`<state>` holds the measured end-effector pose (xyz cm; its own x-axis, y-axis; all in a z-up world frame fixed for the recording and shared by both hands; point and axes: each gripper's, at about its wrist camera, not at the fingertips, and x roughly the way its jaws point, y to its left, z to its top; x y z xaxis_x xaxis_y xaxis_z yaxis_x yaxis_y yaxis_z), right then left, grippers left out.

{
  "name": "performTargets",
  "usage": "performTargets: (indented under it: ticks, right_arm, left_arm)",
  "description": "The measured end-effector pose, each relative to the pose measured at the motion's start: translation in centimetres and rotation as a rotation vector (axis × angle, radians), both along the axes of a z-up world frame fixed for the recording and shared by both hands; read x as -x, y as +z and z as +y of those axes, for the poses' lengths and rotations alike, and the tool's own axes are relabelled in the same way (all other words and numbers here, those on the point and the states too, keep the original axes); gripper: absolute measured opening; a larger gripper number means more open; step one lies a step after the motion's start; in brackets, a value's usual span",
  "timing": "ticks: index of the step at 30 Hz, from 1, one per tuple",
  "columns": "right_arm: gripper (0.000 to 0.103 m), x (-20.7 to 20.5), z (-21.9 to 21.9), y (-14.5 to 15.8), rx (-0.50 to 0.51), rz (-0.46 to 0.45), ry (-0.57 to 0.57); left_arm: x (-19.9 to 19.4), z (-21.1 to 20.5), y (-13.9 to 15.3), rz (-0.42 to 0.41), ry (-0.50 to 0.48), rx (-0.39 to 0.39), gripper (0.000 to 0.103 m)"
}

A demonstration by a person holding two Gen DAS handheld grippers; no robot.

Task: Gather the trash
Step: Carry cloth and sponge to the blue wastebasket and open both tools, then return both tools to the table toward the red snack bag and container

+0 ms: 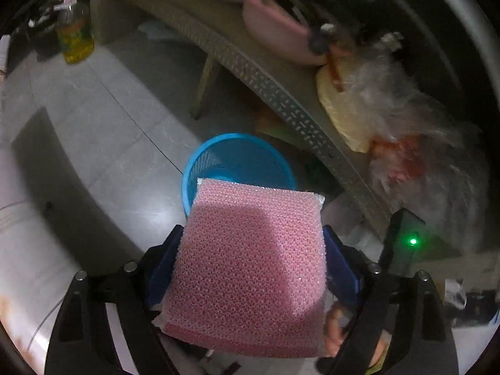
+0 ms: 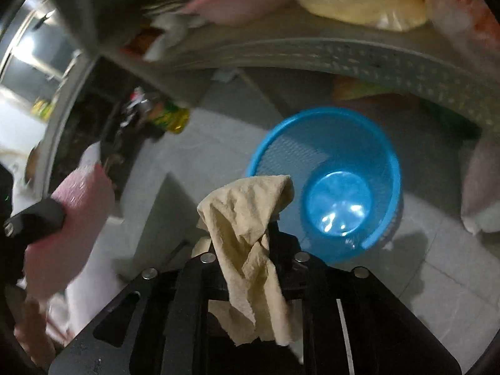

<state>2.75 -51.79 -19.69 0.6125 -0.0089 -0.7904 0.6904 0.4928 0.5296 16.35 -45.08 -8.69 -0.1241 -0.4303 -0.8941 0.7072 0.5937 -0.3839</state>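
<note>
A pink mesh sponge (image 1: 250, 265) fills the space between the blue pads of my left gripper (image 1: 251, 231), and both pads touch its sides. Just beyond it stands a blue plastic basket (image 1: 200, 156) on the tiled floor, under the table's edge. In the right wrist view the basket (image 2: 387, 156) lies ahead and to the right, and its bottom shows bare. A crumpled beige tissue (image 2: 243, 206) stands up from my right gripper (image 2: 247, 234) and drapes back over its body. It hides the pads. The sponge (image 2: 81, 203) also shows at the left.
A grey table with a perforated rim (image 1: 281, 93) carries a pink bag (image 1: 272, 28), a yellow bag (image 1: 340, 106) and clear plastic bags (image 1: 406, 109). A bottle of yellow liquid (image 1: 75, 37) stands on the floor at the far left. A white block (image 1: 18, 187) lies left of the basket.
</note>
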Motion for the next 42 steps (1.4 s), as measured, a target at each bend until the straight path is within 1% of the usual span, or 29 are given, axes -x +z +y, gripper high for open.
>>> performTargets:
  ticks: [1, 2, 3, 4, 5, 6, 8, 10, 13, 15, 16, 17, 19, 21, 22, 24, 25, 27, 28, 31, 34, 36, 37, 39, 40, 42]
  right_arm:
    - [0.038, -0.6, -0.6, -0.8, 0.003, 0.024, -0.013]
    - [0.049, -1.0, -1.1, -1.5, 0.009, 0.047, -0.031]
    - [0.054, -1.3, -1.6, -2.3, 0.018, 0.065, -0.049]
    - [0.057, -1.4, -1.8, -2.8, 0.024, 0.074, -0.066]
    - [0.063, -1.5, -1.9, -2.9, 0.028, 0.081, -0.077]
    - [0.065, -1.5, -2.2, -3.1, 0.031, 0.085, -0.092]
    - [0.065, -0.5, -2.5, -3.3, 0.034, 0.084, -0.12]
    - [0.068, 0.4, -2.5, -2.9, 0.037, 0.068, -0.139]
    - [0.068, 1.5, -2.0, -1.4, 0.072, 0.049, -0.153]
    - [0.068, 1.5, -2.0, -0.4, 0.093, 0.033, -0.15]
    - [0.068, 1.8, -1.0, 0.7, 0.109, 0.011, -0.142]
    - [0.068, 1.8, -0.8, 1.2, 0.121, -0.005, -0.136]
    - [0.069, 2.6, 0.7, 3.1, 0.144, -0.043, -0.116]
    - [0.072, 2.7, 3.0, 5.8, 0.186, -0.096, -0.067]
    - [0.073, 2.5, 4.5, 7.2, 0.215, -0.122, -0.03]
    - [0.076, 2.2, 7.0, 9.5, 0.258, -0.171, 0.043]
    - [0.076, 1.8, 8.8, 11.0, 0.288, -0.2, 0.099]
    - [0.076, 1.0, 11.4, 13.0, 0.317, -0.249, 0.188]
    - [0.076, 0.4, 13.4, 14.4, 0.334, -0.29, 0.26]
    - [0.078, -1.0, 17.9, 16.8, 0.355, -0.382, 0.43]
    - [0.082, -3.0, 24.1, 18.9, 0.343, -0.489, 0.677]
    - [0.083, -4.4, 28.4, 19.8, 0.331, -0.54, 0.84]
    - [0.083, -4.9, 29.7, 19.9, 0.325, -0.551, 0.892]
    - [0.083, -6.6, 34.5, 20.0, 0.308, -0.56, 1.054]
    - [0.083, -7.2, 36.6, 20.0, 0.308, -0.563, 1.128]
    - [0.084, -7.5, 40.1, 19.9, 0.325, -0.565, 1.228]
  left_arm:
    - [-0.5, -0.7, -0.6, 0.0, 0.011, -0.005, 0.09]
    - [-0.9, -1.4, -1.1, -0.002, 0.028, 0.001, 0.093]
    - [-1.1, -1.5, -1.1, 0.0, 0.045, 0.01, 0.094]
    - [-1.6, -1.7, -1.2, 0.013, 0.07, 0.029, 0.095]
    - [-1.8, -1.7, -1.3, 0.026, 0.084, 0.041, 0.096]
    - [-2.0, -1.7, -1.3, 0.041, 0.097, 0.056, 0.096]
    - [-2.1, -1.4, -1.0, 0.056, 0.113, 0.088, 0.096]
    - [-1.9, -0.6, -0.3, 0.041, 0.122, 0.112, 0.096]
    - [-1.3, 1.6, 2.4, 0.028, 0.119, 0.18, 0.096]
    - [-0.8, 3.0, 4.1, 0.017, 0.113, 0.222, 0.096]
    - [-0.3, 4.8, 5.9, 0.003, 0.104, 0.265, 0.096]
    - [0.3, 6.2, 7.3, -0.012, 0.098, 0.3, 0.096]
    - [1.3, 9.1, 9.6, -0.046, 0.082, 0.349, 0.096]
    - [2.4, 13.3, 12.0, -0.105, 0.086, 0.39, 0.096]
    - [3.0, 16.2, 13.3, -0.135, 0.1, 0.415, 0.096]
    - [3.6, 20.6, 14.6, -0.176, 0.133, 0.43, 0.096]
    - [3.9, 22.9, 15.2, -0.202, 0.155, 0.434, 0.096]
    - [4.1, 29.0, 15.9, -0.279, 0.242, 0.411, 0.096]
    - [4.3, 31.7, 16.2, -0.316, 0.285, 0.4, 0.096]
    - [5.1, 41.1, 16.9, -0.446, 0.465, 0.314, 0.096]
    - [6.0, 48.6, 16.8, -0.559, 0.63, 0.214, 0.096]
    - [6.3, 52.1, 16.0, -0.585, 0.712, 0.146, 0.096]
    - [6.5, 53.6, 15.7, -0.59, 0.75, 0.121, 0.096]
    - [6.9, 56.7, 14.3, -0.565, 0.823, 0.091, 0.096]
    - [7.1, 57.7, 13.6, -0.544, 0.839, 0.09, 0.096]
    - [7.8, 58.4, 12.6, -0.531, 0.812, 0.102, 0.094]
